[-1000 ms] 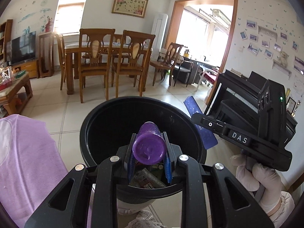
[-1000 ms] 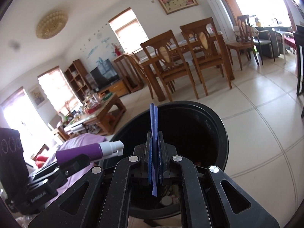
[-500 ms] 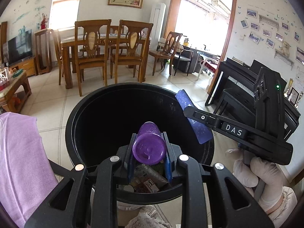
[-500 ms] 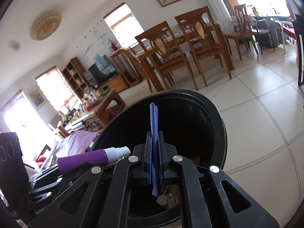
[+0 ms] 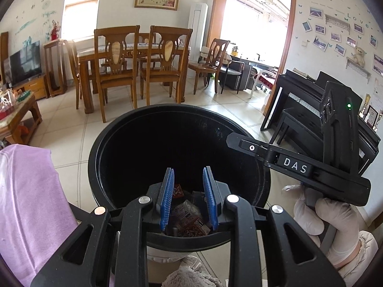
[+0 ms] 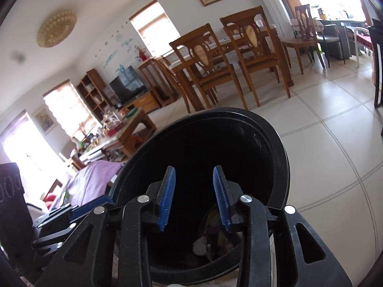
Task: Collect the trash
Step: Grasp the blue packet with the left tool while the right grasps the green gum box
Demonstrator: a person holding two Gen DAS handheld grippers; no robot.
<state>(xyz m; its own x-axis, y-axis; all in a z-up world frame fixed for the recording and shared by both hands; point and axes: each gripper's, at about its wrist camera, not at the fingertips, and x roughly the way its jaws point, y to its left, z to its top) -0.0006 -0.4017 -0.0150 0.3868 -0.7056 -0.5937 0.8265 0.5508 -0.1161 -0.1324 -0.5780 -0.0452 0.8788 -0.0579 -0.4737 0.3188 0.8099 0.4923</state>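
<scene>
A: Left gripper [image 5: 189, 197] is spread, empty, over the bin [image 5: 239, 129]; wrappers [image 5: 189, 217] lie below. A gloved hand [image 5: 328, 220] is at four o'clock.
B: Right gripper [image 6: 195, 197] has just opened, empty; its view shows trash [image 6: 215, 236] at six o'clock.

Left gripper [image 5: 189, 197] parted and empty, right gripper [image 6: 195, 197] just opened, empty

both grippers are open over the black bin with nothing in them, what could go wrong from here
1. The left gripper and right gripper hang close together over the black bin, so they might knock each other when pulling back.
2. Both hover just above the rim; a low withdrawal could catch it and tip the bin.
3. Wrappers already lie inside; a tipped bin would likely spill them.
</scene>
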